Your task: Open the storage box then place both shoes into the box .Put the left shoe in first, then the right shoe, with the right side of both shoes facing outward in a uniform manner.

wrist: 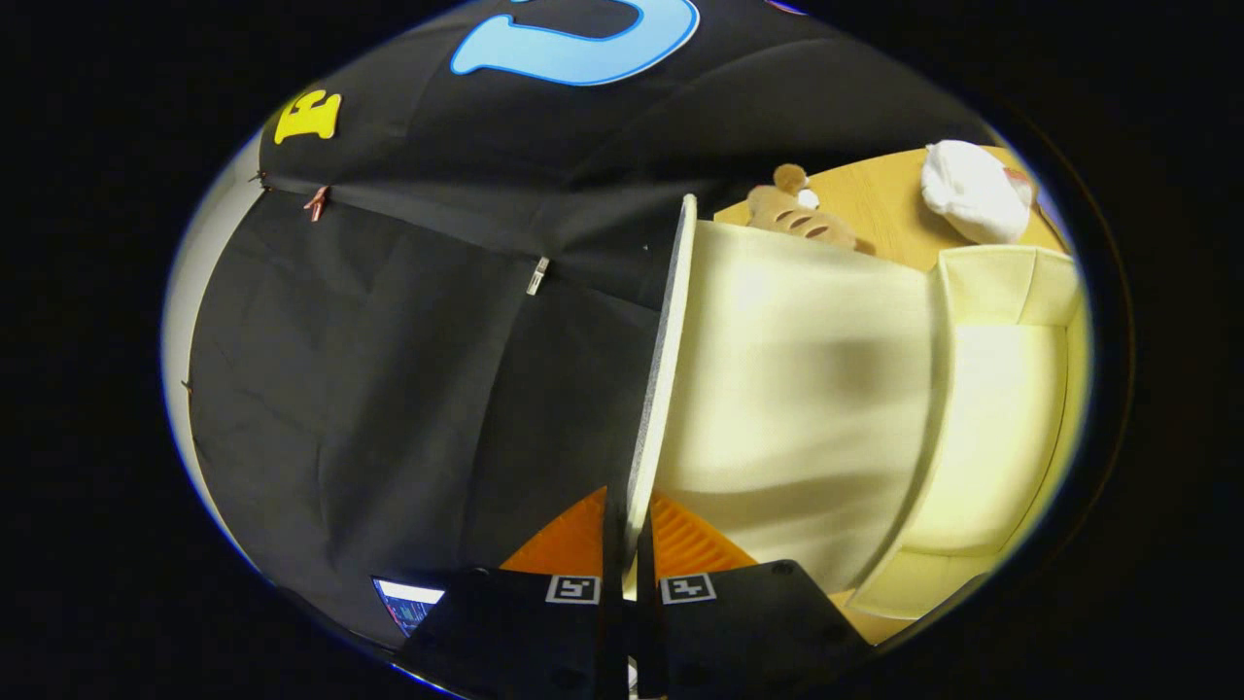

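Gripper view, rolled well onto its side: the booth's black cloth wall (389,369) is the largest thing, matte and creased, its panels pinned together along the seams with small clips. Next in size is the storage box (1001,428), a pale cream container with smooth, faintly glossy walls and rounded corners, its cavity open. Its lid (777,389) is a broad flat panel of the same cream colour on the inner face, with a thin edge that looks grey and finely speckled (possibly a fabric covering on the outer face; hard to tell). The lid stands swung up from the box, edge-on to the camera. The wooden counter (880,209) shows beyond the box, light tan with a fine grain. On it lies a white shoe (977,190), rounded and soft-looking, partly cut off, and beside it a brown plush toy (797,219), fuzzy, with darker stripes, its lower part hidden behind the lid.

The claw (630,544) is nearly closed, its two ribbed fingers (690,549) pinching the lid's near edge between them, one on each face. Square black-and-white markers sit on the claw's body. A small lit screen (408,603) peeks out beside the body, too small to make out.
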A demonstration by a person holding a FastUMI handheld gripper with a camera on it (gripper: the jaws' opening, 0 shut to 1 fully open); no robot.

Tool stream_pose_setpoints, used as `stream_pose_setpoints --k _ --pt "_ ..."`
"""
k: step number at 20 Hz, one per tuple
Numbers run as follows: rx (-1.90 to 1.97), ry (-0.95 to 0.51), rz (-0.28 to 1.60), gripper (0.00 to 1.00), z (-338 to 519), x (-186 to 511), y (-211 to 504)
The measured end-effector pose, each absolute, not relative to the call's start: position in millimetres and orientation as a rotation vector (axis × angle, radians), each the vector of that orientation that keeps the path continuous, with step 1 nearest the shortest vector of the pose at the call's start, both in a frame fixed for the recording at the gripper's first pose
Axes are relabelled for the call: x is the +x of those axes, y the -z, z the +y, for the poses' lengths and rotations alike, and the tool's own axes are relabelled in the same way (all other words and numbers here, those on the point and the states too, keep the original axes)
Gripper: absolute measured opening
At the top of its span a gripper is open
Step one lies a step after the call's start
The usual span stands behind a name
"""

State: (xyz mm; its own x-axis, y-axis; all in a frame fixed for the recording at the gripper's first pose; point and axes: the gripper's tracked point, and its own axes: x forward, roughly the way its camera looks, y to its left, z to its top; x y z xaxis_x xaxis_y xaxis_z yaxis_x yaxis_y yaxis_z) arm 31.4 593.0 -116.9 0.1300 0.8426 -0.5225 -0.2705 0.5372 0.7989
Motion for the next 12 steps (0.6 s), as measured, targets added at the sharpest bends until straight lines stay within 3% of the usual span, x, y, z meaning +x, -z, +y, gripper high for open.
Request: stream_pose_setpoints --k 9,12 --pt "0.402 -0.785 1.201 0.15 583.1 33.3 198.4" --pt "0.339 -0.805 1.151 0.57 568.5 30.3 198.3"
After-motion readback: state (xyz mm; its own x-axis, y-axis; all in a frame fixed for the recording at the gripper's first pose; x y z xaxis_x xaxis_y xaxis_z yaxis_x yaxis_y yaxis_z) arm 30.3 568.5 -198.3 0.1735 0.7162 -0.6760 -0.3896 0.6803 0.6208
